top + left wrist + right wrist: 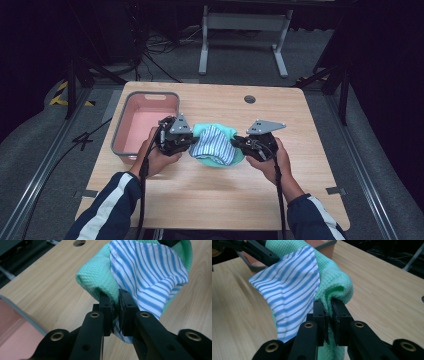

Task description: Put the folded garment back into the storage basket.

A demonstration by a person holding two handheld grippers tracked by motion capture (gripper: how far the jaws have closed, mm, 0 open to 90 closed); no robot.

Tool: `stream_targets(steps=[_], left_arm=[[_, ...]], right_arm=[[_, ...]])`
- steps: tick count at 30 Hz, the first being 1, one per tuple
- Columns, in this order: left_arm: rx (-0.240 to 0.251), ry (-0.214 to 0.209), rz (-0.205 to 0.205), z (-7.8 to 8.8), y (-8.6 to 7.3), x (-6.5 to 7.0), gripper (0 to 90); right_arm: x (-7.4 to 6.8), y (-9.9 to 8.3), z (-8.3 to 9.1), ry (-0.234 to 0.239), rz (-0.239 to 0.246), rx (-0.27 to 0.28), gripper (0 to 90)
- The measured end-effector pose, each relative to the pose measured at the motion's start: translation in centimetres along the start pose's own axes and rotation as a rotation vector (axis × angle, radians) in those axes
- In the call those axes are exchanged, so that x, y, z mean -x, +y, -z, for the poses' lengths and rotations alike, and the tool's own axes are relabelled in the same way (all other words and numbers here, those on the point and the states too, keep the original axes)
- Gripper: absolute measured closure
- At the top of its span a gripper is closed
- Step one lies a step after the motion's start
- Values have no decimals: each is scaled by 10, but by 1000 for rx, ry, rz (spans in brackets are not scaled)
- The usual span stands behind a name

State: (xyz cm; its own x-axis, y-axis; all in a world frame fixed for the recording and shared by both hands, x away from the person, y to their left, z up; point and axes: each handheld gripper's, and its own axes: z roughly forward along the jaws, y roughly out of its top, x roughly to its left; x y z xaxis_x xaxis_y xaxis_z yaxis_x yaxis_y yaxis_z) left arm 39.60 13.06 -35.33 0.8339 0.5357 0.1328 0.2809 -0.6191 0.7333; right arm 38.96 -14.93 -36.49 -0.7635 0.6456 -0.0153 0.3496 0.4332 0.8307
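Cloth [216, 144] — a green waffle-weave piece with a blue-striped panel — hangs bunched between both tools just right of the pink tub [145, 125]. The left gripper [115, 311] and right gripper [329, 321] each pinch an edge, so grasping looks done — nothing yet sits in the tub.

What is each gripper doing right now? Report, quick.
Left gripper: closed on the cloth.
Right gripper: closed on the same cloth.

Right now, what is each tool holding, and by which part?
Both grip the cloth bundle, green towel with striped fabric: left tool pinches its near folded edge, right tool the opposite green fold.
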Motion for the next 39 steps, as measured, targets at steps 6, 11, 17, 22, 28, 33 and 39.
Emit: stream_targets(steps=[6, 11, 17, 22, 28, 33, 39], left_arm=[[0, 30, 16, 17, -6, -11, 826], [15, 56, 43, 31, -13, -21, 826], [26, 94, 74, 51, -25, -33, 825], [37, 130, 101, 69, -36, -43, 826], [28, 173, 122, 87, -49, -54, 826], [24, 207, 157, 100, -61, -66, 825], [24, 222, 199, 105, -73, -79, 825]], right_arm=[[-6, 16, -8, 14, 16, 7, 824], [-14, 32, -18, 32, 34, 15, 824], [-25, 52, -33, 47, 58, 19, 824], [-37, 73, -48, 87, 72, 27, 824], [-49, 90, -66, 104, 95, 28, 824], [-60, 101, -82, 118, 111, 22, 824], [-70, 110, -104, 140, 117, 7, 824]])
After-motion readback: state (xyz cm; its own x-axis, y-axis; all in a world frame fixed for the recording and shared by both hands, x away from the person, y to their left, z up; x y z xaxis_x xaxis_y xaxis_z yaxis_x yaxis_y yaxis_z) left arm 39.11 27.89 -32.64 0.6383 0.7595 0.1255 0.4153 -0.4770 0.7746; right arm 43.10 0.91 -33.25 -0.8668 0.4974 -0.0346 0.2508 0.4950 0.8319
